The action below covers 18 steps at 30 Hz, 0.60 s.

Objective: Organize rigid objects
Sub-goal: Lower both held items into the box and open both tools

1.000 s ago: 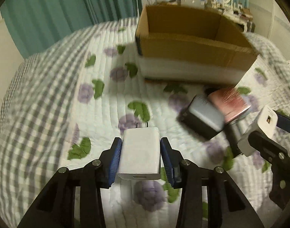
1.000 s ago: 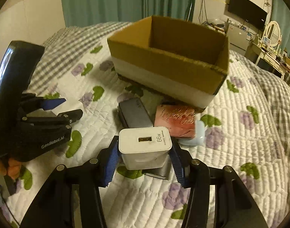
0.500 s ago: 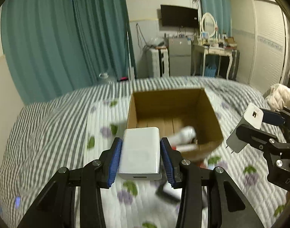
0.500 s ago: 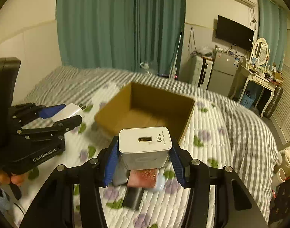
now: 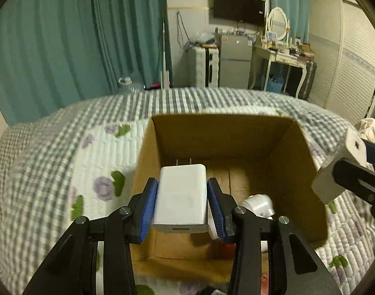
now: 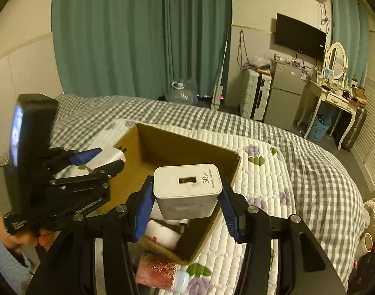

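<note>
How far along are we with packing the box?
Partly done: a white item already lies in the cardboard box. In hand: the left gripper and right gripper each hold a white charger over it. Left: a red object beside the box.

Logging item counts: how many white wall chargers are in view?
2: one white boxy plastic charger in the left tongs, one 66W charger in the right tongs; others may hide inside the box.
</note>
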Tool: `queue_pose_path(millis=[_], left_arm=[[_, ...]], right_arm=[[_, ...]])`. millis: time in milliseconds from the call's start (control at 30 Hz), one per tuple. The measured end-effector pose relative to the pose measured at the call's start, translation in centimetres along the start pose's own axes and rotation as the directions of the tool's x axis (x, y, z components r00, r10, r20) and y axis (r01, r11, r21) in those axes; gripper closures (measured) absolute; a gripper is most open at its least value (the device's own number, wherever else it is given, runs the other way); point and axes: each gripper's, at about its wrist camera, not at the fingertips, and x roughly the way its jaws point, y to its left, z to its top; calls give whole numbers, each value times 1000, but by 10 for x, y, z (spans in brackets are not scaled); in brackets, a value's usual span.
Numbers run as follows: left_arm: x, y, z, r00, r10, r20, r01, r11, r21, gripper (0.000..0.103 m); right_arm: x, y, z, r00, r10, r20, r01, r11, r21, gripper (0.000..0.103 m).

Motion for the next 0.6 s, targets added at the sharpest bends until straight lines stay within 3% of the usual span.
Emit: queue_pose_path(millis=[167, 267, 533, 600], left_arm=[[22, -6, -13, 999, -26, -34, 27, 999, 29, 57], [21, -7, -14, 1000, -7, -7, 8, 999, 38, 42], [-2, 5, -14, 1000, -14, 24, 15, 1000, -19, 42], [-16, 8, -17, 999, -9, 48, 10, 999, -34, 31]], right_arm=[[28, -6, -6, 999, 9, -34, -10, 1000, -3, 52], [41, -7, -7, 999, 12, -46, -12, 1000, -4, 53], [72, -16, 4, 998, 2, -70, 0, 1000, 23, 52], [70, -17, 6, 997, -14, -71, 16, 1000, 25, 52]])
